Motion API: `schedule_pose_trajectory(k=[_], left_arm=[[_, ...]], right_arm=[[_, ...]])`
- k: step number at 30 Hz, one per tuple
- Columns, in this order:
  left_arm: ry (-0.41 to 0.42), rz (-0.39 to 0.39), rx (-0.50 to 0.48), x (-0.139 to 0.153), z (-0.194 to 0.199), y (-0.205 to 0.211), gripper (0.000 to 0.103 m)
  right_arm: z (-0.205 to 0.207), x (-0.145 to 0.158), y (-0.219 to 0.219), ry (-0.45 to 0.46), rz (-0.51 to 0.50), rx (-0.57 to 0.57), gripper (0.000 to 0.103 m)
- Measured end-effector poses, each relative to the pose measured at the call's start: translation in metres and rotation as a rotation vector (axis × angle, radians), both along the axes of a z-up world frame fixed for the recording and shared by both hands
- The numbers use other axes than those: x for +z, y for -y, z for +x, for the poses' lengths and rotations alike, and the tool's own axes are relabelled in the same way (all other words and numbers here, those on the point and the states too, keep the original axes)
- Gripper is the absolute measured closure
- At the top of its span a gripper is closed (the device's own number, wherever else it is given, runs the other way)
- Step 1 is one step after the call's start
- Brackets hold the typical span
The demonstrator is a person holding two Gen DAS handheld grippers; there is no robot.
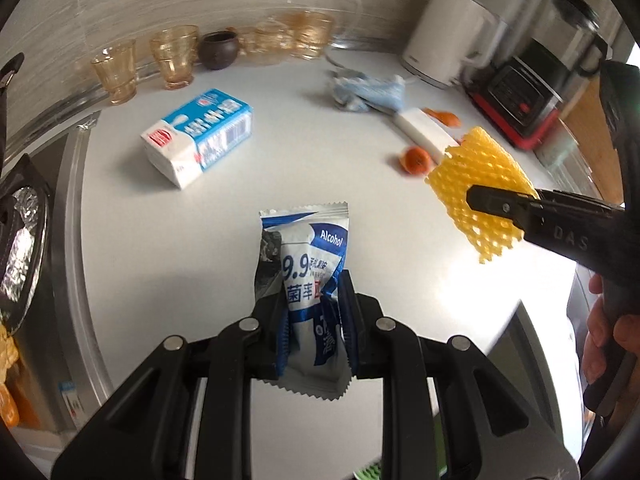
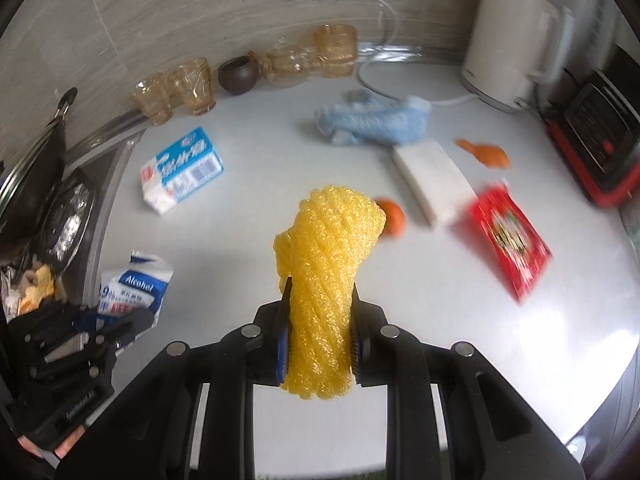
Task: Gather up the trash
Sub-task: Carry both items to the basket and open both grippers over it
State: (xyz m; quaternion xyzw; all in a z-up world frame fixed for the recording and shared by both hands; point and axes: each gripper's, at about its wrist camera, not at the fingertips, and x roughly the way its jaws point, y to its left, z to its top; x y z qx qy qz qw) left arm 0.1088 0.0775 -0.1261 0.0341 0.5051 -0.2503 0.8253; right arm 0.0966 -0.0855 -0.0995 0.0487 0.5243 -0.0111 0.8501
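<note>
My left gripper (image 1: 310, 292) is shut on a blue-and-white alcohol wipe packet (image 1: 308, 240), crumpled and held above the white counter (image 1: 160, 240). In the right wrist view that left gripper (image 2: 132, 316) and the packet (image 2: 132, 284) appear at the lower left. My right gripper (image 2: 320, 300) is shut on a yellow foam fruit net (image 2: 328, 240), squeezed between the pads and lifted off the counter. The left wrist view has the right gripper (image 1: 480, 200) and the net (image 1: 476, 160) at the right, with a hand behind them.
On the counter lie a blue tissue pack (image 2: 182, 170), orange peels (image 2: 394, 218), a white box (image 2: 432, 180), a red packet (image 2: 510, 240) and a blue cloth (image 2: 376, 122). Amber glasses (image 2: 192, 84), a white kettle (image 2: 512, 40) and a red appliance (image 2: 600, 140) line the back. A stove (image 2: 68, 216) is left.
</note>
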Motion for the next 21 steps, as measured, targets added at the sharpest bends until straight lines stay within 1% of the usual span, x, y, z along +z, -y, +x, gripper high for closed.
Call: schedule_pose_trajectory(k=[2, 5, 9, 12, 15, 17, 21], left_arm=[[-0.001, 0.003, -0.025, 0.003, -0.018, 0.004, 0.082], [-0.003, 0.000, -0.047, 0.007, -0.049, 0.011, 0.082], [-0.024, -0.013, -0.075, 0.008, -0.091, 0.023, 0.082], [-0.027, -0.004, -0.101, 0.006, -0.124, 0.036, 0.082], [-0.037, 0.005, -0.122, 0.000, -0.156, 0.049, 0.082], [-0.054, 0.023, -0.120, -0.007, -0.174, 0.058, 0.082], [-0.099, 0.033, -0.113, -0.024, -0.203, 0.076, 0.082]], right_arm=[[-0.027, 0.004, 0.002, -0.001, 0.002, -0.007, 0.080], [-0.057, 0.005, 0.005, -0.004, 0.010, -0.005, 0.080], [-0.107, 0.005, 0.008, -0.026, 0.021, 0.046, 0.080], [-0.134, 0.001, 0.015, -0.045, 0.035, 0.072, 0.080], [-0.164, -0.002, 0.024, -0.056, 0.051, 0.100, 0.080], [-0.181, -0.004, 0.031, -0.065, 0.057, 0.117, 0.080], [-0.207, -0.008, 0.041, -0.072, 0.059, 0.151, 0.080]])
